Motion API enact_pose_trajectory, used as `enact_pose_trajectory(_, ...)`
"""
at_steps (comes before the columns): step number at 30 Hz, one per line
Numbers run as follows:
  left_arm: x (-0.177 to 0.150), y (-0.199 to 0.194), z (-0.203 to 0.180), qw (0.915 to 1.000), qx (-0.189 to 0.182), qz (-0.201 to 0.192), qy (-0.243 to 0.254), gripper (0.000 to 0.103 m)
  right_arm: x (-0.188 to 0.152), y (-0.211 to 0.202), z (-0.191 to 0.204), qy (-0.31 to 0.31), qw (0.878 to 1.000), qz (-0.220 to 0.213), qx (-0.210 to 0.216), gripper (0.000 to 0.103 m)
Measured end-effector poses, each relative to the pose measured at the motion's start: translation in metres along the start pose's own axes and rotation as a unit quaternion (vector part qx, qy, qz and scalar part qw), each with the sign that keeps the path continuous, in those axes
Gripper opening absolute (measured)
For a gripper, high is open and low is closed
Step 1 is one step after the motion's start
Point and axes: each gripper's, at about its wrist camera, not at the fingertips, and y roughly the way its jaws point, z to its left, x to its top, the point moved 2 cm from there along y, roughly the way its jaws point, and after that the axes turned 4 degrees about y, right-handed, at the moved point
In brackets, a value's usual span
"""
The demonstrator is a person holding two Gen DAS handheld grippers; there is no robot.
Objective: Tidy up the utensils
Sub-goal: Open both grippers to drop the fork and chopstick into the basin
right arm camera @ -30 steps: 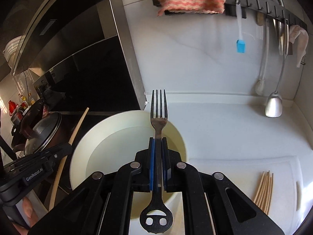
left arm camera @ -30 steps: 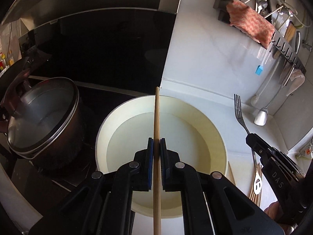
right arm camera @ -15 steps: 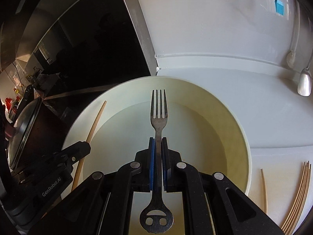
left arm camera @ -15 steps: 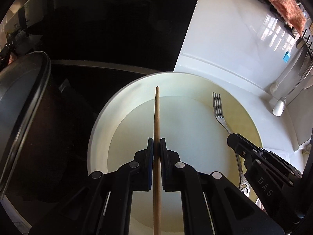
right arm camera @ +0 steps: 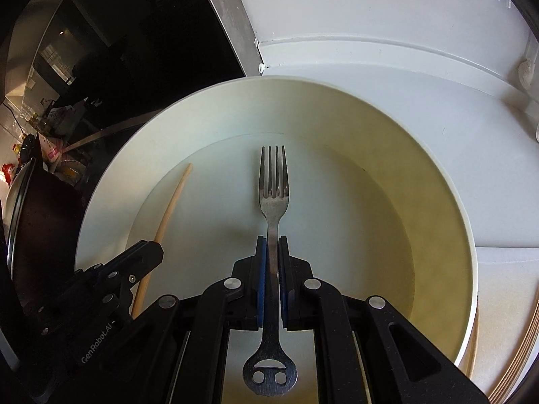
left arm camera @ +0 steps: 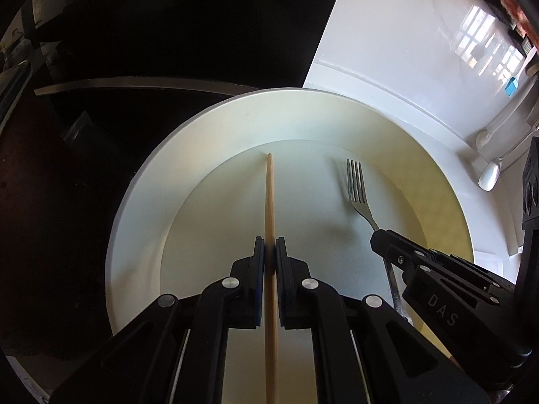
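Observation:
A wide cream bowl (left arm camera: 141, 202) fills both views; its rim also shows in the right wrist view (right arm camera: 438, 175). My left gripper (left arm camera: 270, 256) is shut on a wooden chopstick (left arm camera: 269, 202) whose tip is low inside the bowl. My right gripper (right arm camera: 272, 252) is shut on a metal fork (right arm camera: 273, 188), tines forward, held just above the bowl floor. In the left wrist view the fork (left arm camera: 357, 188) and right gripper (left arm camera: 387, 239) sit to the right. In the right wrist view the chopstick (right arm camera: 170, 208) and left gripper (right arm camera: 148, 256) sit to the left.
A dark pot (right arm camera: 20, 208) stands left of the bowl on the black stove. A white counter and wall (left arm camera: 404, 50) lie behind. Ladles (left arm camera: 488, 175) hang at the right. More chopsticks (right arm camera: 515, 367) lie on a white board at the right.
Both grippers have moved forward and down into the bowl, carrying the chopstick and the fork. The bowl now fills the views and the pot has slid out to the left.

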Motion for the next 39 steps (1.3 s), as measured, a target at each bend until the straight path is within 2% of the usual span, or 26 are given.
enact_pose_trajectory(9, 0.001, 0.016, 0.004, 0.9993, -0.007, 0.037, -0.001, 0.009, 0.001, 0.012, 0.003, -0.004, 0.999, 0.033, -0.009, 0.007)
enact_pose_trajectory(14, 0.001, 0.016, 0.007, 0.9992, 0.007, 0.04, -0.001, 0.011, 0.003, 0.013, 0.004, -0.008, 0.999, 0.039, -0.011, 0.008)
enact_pose_trajectory(18, -0.001, 0.01, 0.011, 0.999, 0.014, 0.042, -0.007, 0.031, 0.003, 0.004, 0.001, -0.013, 0.999, 0.024, -0.025, 0.027)
enact_pose_trajectory(20, -0.001, 0.005, 0.013, 0.9992, 0.019, 0.035, -0.009, 0.042, 0.003, -0.003, -0.002, -0.017, 0.999, 0.016, -0.03, 0.029)
enact_pose_trajectory(23, 0.0, -0.001, 0.009, 0.9994, 0.022, 0.027, -0.008, 0.044, 0.002, -0.012, -0.005, -0.015, 0.999, 0.005, -0.031, 0.032)
enact_pose_trajectory(27, 0.0, -0.013, 0.008, 0.9995, 0.026, 0.016, -0.006, 0.056, -0.002, -0.025, -0.009, -0.015, 0.999, -0.009, -0.035, 0.037)
enact_pose_trajectory(32, -0.001, -0.026, 0.008, 0.9996, 0.023, 0.013, -0.004, 0.061, -0.008, -0.04, -0.013, -0.013, 0.999, -0.031, -0.042, 0.04)
enact_pose_trajectory(35, -0.001, -0.034, 0.005, 0.9997, 0.023, 0.009, -0.001, 0.068, -0.014, -0.053, -0.013, -0.016, 0.998, -0.047, -0.045, 0.048)
enact_pose_trajectory(39, -0.003, -0.047, 0.004, 0.9996, 0.027, -0.004, 0.004, 0.073, -0.027, -0.074, -0.017, -0.014, 0.997, -0.062, -0.044, 0.049)
